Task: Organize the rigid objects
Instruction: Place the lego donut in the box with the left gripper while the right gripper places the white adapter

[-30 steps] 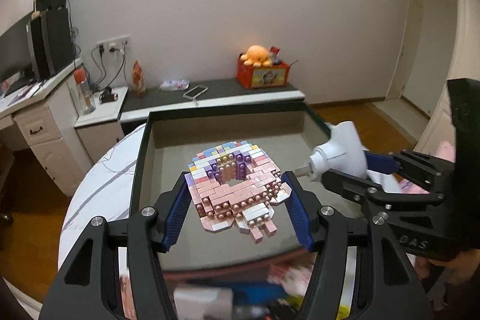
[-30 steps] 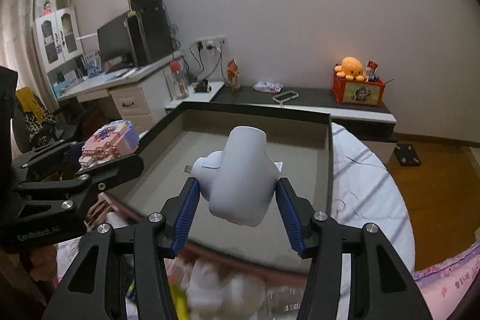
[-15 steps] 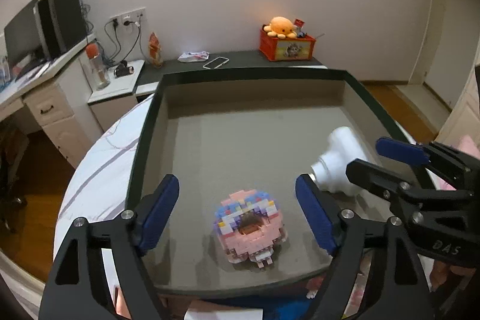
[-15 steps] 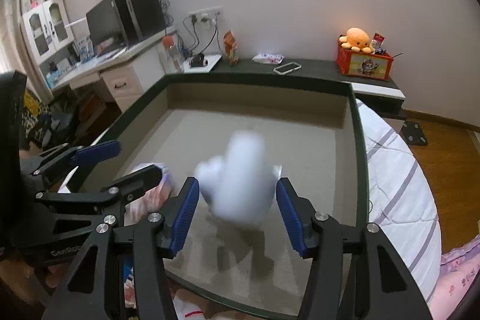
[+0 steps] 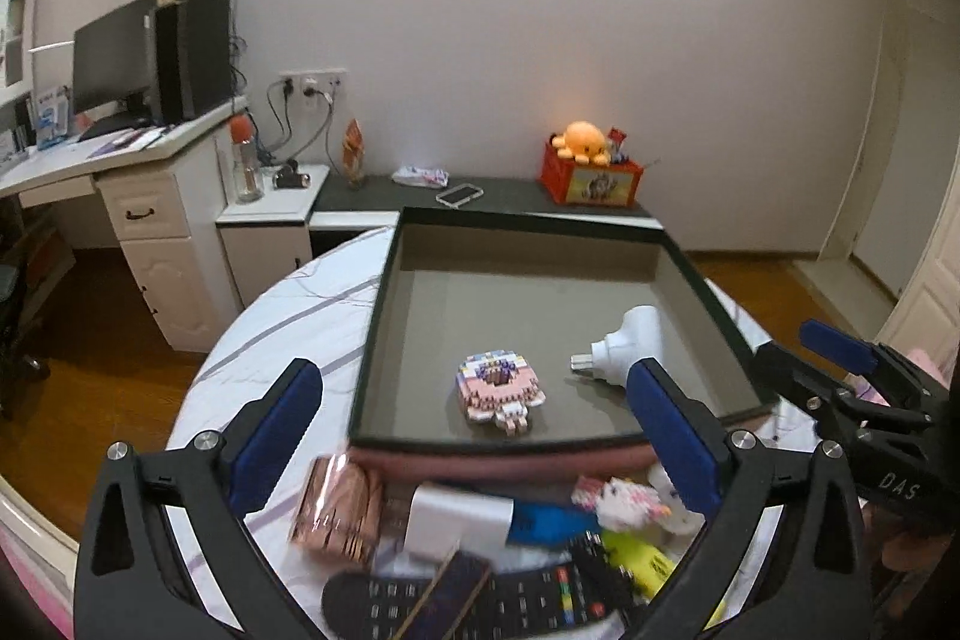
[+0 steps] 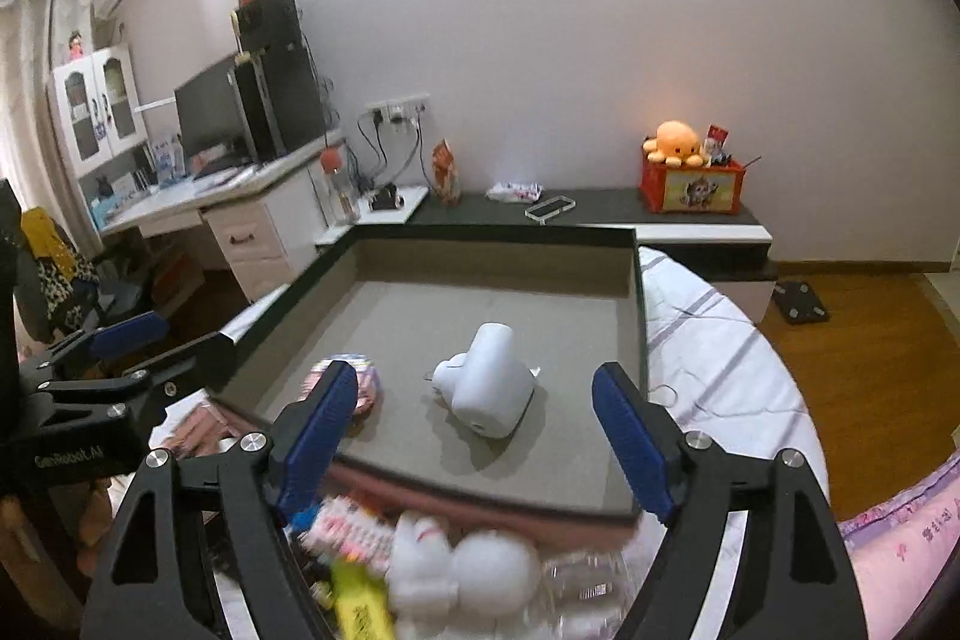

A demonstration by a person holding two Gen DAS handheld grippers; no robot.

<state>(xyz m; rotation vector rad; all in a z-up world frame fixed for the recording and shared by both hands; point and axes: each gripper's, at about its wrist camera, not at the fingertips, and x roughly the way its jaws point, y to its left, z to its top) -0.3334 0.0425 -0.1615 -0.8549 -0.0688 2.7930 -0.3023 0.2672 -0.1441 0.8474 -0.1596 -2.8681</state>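
Clutter (image 5: 540, 568) sits nearest, a blurred heap on the round table (image 5: 288, 328) just in front of the tray (image 5: 372, 340): a black remote (image 5: 480, 607), a yellow item (image 5: 636, 562), a copper-coloured packet (image 5: 342, 511), and a white plush toy (image 6: 462, 562).

Above that heap hang both tongs. The left gripper (image 5: 474, 436) has its blue pads spread wide and its jaws are opening, with nothing gripped between them. The right gripper (image 6: 480, 436) is also opening, its pads well apart and holding nothing; the left one shows at the left edge of its view.

Next comes the tray, dark-rimmed with a grey floor. Inside it, toward the near side, lies the pink brick model (image 5: 498, 388), flat on the floor. Just beside it, to the right, lies the white plug-shaped charger (image 6: 486, 388) on its side, its metal prongs toward the model. The two are near but apart.

Beyond the tray runs a low dark shelf (image 5: 510, 196) with a phone (image 5: 459, 194) and a red box (image 5: 591, 178) topped by an orange octopus (image 5: 585, 139). A desk (image 5: 120, 160) with a monitor (image 5: 114, 58) stands at the far left.
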